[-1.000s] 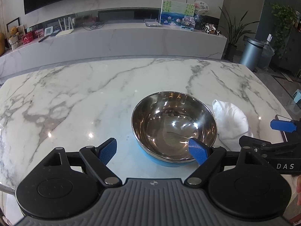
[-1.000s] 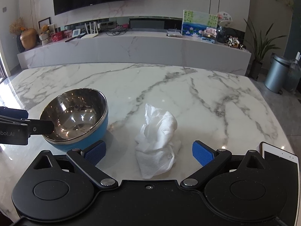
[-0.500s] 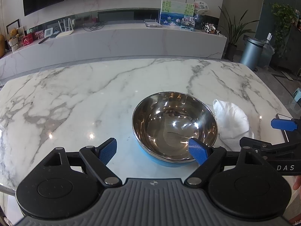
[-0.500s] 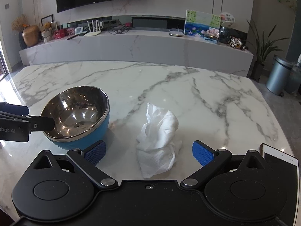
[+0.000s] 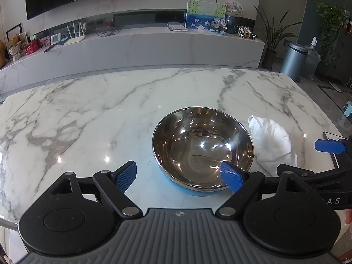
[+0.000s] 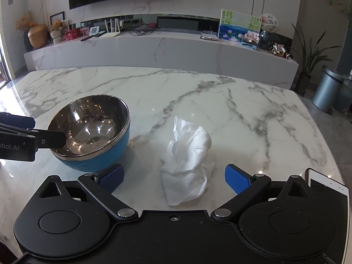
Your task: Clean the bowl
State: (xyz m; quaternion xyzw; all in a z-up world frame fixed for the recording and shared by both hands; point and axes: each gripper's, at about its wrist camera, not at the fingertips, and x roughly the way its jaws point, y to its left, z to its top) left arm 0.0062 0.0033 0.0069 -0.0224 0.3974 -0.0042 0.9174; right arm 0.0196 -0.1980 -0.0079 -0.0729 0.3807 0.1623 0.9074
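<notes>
A steel bowl with a blue outside stands on the marble table. A crumpled white paper towel lies to its right; it also shows in the left wrist view. My left gripper is open, with its right finger over the bowl's near rim and its left finger outside the bowl. My right gripper is open and empty, its fingers on either side of the towel's near end, just above the table.
A white tablet lies at the table's near right corner. The marble table stretches far beyond the bowl. A long marble sideboard with ornaments stands behind it. A grey bin stands on the floor at right.
The right gripper has moved slightly forward and down toward the towel. The left gripper and the bowl have hardly moved.
</notes>
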